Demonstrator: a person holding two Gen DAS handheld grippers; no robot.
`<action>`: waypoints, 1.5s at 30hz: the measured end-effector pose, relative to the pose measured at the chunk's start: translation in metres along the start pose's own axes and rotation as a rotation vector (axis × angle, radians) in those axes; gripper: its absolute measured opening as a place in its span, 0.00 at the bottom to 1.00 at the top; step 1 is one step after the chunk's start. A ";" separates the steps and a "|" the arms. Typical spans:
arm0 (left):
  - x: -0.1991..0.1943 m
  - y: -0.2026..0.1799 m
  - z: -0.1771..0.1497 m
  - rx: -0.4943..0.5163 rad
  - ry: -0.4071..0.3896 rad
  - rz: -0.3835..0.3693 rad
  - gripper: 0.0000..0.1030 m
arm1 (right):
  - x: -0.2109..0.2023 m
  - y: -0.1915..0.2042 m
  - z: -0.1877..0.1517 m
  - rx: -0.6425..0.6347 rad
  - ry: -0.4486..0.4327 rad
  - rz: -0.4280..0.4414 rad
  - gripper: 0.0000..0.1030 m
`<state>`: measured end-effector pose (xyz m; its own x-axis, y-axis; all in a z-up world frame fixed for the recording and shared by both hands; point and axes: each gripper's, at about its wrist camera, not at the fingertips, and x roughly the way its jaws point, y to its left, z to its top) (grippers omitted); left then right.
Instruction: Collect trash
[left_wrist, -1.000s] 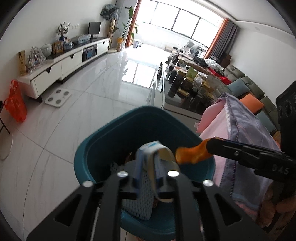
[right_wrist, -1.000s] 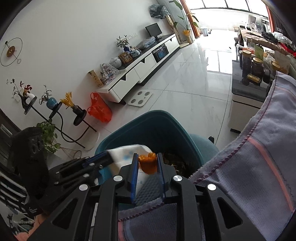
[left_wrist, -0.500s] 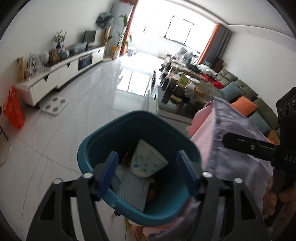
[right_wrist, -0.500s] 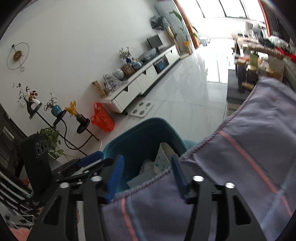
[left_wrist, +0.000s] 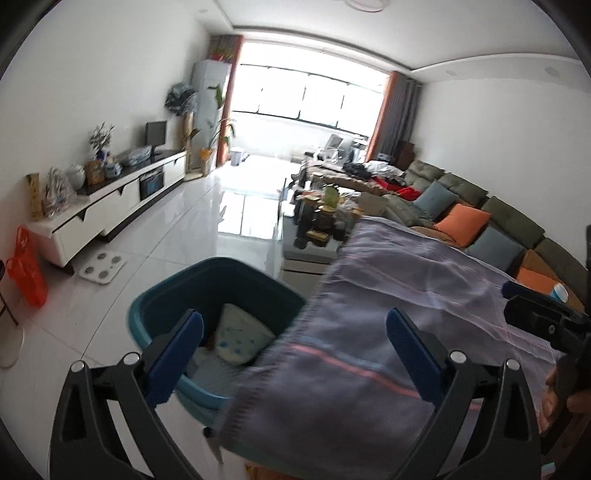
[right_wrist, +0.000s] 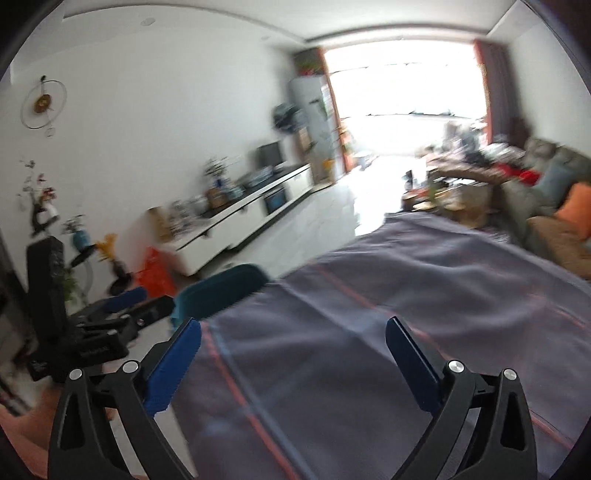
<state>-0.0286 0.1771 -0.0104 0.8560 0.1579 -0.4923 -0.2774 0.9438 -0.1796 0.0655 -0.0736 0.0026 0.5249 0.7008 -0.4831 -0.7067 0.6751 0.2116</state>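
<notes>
A teal bin (left_wrist: 166, 295) stands on the white floor, close against a table draped in lilac cloth (left_wrist: 406, 295). Inside it lie a white paper cup with blue dots (left_wrist: 240, 339) and a pale mesh piece (left_wrist: 207, 373). My left gripper (left_wrist: 293, 317) hangs above the bin's near rim and the cloth edge, its jaws opening with nothing between them. My right gripper (right_wrist: 291, 325) is over the cloth (right_wrist: 406, 295), jaws opening and empty, with the bin (right_wrist: 221, 291) ahead to its left. The right view is blurred.
A white TV cabinet (left_wrist: 110, 206) runs along the left wall, with a bathroom scale (left_wrist: 103, 267) and an orange bag (left_wrist: 27, 266) on the floor by it. A cluttered coffee table (left_wrist: 325, 218) and a green sofa (left_wrist: 498, 221) lie beyond the cloth.
Both grippers went from shut to wide open. The cup left the left jaws and the orange scrap left the right jaws, and the cup now lies in the bin. Both hands drew back and up.
</notes>
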 end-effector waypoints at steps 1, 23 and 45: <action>-0.001 -0.010 -0.002 0.006 -0.006 -0.013 0.97 | -0.011 -0.005 -0.006 0.008 -0.016 -0.037 0.97; -0.024 -0.175 -0.028 0.238 -0.220 -0.211 0.97 | -0.144 -0.078 -0.073 0.130 -0.266 -0.537 0.97; -0.030 -0.200 -0.039 0.278 -0.279 -0.232 0.97 | -0.169 -0.072 -0.081 0.115 -0.330 -0.626 0.97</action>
<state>-0.0157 -0.0280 0.0067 0.9771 -0.0302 -0.2108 0.0300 0.9995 -0.0041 -0.0102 -0.2594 0.0006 0.9443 0.1949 -0.2652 -0.1811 0.9805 0.0758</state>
